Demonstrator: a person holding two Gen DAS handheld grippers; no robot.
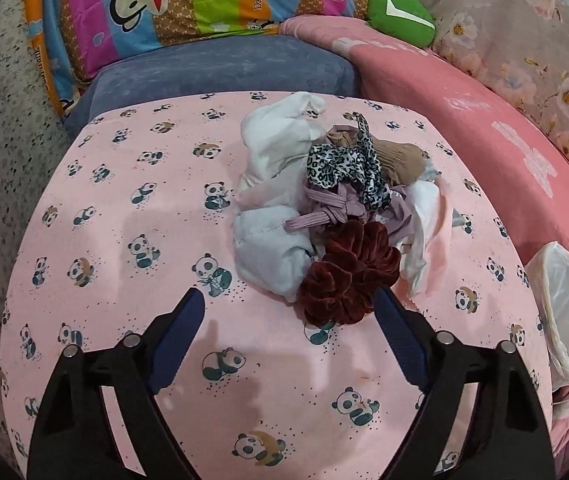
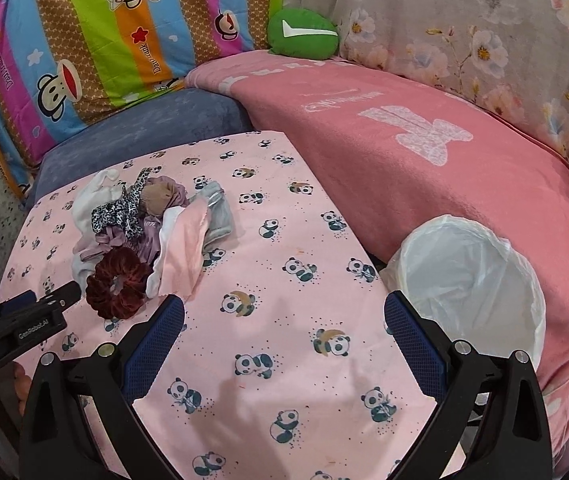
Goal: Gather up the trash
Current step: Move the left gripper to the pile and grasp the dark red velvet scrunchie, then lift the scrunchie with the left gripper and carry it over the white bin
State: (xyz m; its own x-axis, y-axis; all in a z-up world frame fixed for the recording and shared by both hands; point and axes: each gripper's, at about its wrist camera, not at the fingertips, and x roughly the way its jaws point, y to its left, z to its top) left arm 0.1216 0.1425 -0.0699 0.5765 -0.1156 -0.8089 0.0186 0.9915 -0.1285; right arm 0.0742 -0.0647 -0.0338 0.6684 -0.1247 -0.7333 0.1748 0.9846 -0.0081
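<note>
A heap of small cloth items lies on the pink panda-print cloth (image 1: 124, 208): a dark red velvet scrunchie (image 1: 348, 276) at the front, a leopard-print scrunchie (image 1: 340, 168), a mauve ribbed strip (image 1: 320, 212), white cloths (image 1: 272, 152) and a tan piece (image 1: 400, 160). My left gripper (image 1: 290, 312) is open, with the red scrunchie just ahead between its fingertips. My right gripper (image 2: 284, 316) is open and empty over the cloth; the heap (image 2: 144, 232) lies to its left, and a bin lined with a white bag (image 2: 468, 276) stands to its right.
A pink blanket (image 2: 424, 168) covers the sofa on the right. A green cushion (image 2: 302, 32), a striped monkey-print pillow (image 2: 104, 40) and a blue seat cushion (image 1: 224, 68) lie behind. The bin's edge shows in the left wrist view (image 1: 560, 304). The left gripper shows in the right wrist view (image 2: 24, 316).
</note>
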